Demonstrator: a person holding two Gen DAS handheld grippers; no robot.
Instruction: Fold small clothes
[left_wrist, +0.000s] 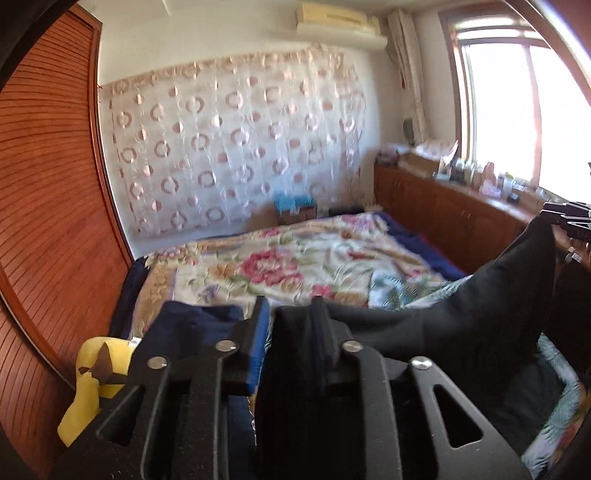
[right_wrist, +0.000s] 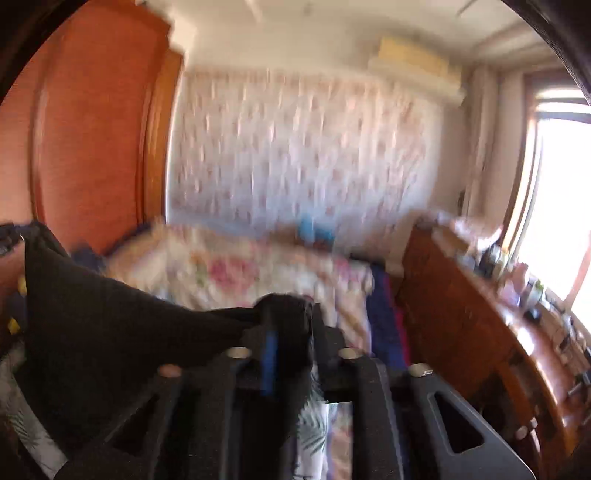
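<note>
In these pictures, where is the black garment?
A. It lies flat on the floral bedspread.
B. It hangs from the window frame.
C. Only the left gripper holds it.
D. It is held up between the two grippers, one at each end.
D: the black garment stretches from the left gripper, shut on one end, to the right gripper, shut on the other end, above the floral bedspread.

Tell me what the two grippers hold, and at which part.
Both hold one black garment: left gripper and right gripper each pinch one end of its upper edge.
</note>
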